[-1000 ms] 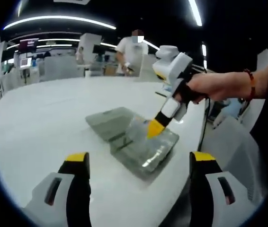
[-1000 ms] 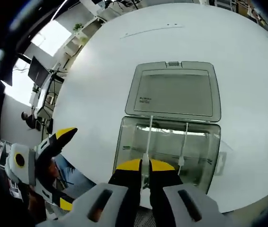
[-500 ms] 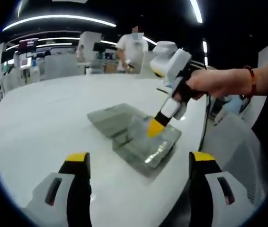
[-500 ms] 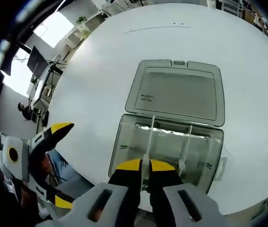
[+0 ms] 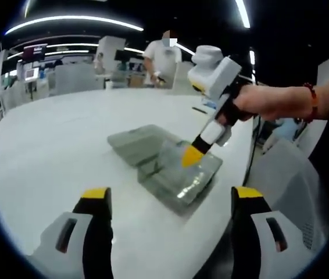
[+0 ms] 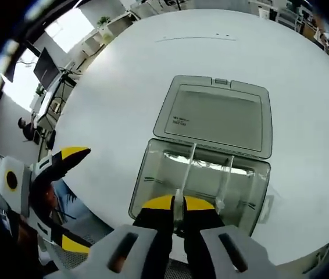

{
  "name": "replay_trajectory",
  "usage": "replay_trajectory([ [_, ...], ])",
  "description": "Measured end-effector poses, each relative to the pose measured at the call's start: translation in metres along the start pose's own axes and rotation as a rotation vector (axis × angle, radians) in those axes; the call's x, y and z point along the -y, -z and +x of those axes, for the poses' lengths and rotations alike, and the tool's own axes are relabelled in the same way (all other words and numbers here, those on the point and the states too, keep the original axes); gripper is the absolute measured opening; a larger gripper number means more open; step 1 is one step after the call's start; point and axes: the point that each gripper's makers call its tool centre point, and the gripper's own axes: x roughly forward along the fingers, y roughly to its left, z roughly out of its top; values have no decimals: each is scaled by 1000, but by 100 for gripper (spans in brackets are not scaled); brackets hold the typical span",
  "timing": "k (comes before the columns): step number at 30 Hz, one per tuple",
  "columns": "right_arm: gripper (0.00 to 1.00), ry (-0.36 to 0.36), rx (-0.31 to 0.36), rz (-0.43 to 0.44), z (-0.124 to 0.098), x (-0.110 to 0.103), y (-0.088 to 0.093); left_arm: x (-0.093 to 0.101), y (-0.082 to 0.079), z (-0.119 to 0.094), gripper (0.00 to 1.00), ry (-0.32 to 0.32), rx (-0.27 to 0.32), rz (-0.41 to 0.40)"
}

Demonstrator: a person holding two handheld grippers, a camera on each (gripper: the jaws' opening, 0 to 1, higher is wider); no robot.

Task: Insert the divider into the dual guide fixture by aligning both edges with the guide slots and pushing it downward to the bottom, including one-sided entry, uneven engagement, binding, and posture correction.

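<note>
A clear plastic box (image 6: 153, 180) lies on the white table with its grey lid (image 6: 220, 116) folded open behind it. My right gripper (image 6: 175, 203) is shut on the near end of a thin clear divider (image 6: 186, 171) that stands edge-on across the box. A second divider (image 6: 222, 183) stands parallel to its right. In the left gripper view the right gripper (image 5: 192, 156) reaches down into the box (image 5: 179, 174) from the right, held by a hand (image 5: 266, 104). My left gripper (image 5: 170, 197) hangs open well short of the box, nothing between its jaws.
The round white table (image 5: 54, 139) stretches left and behind the box; its edge runs close to the box's near side (image 6: 118, 226). A person in a white top (image 5: 161, 61) stands beyond the far side. The left gripper (image 6: 60, 168) hovers off the table edge.
The right gripper view has shifted slightly, so the box sits a little differently in it. The right gripper stays shut on the divider; the left gripper stays open and still.
</note>
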Motion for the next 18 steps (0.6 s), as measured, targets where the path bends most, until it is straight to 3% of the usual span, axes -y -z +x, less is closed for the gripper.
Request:
replay_trajectory([
  [18, 0, 6, -5, -4, 2, 3, 0, -1, 1, -2, 82, -2, 2, -13],
])
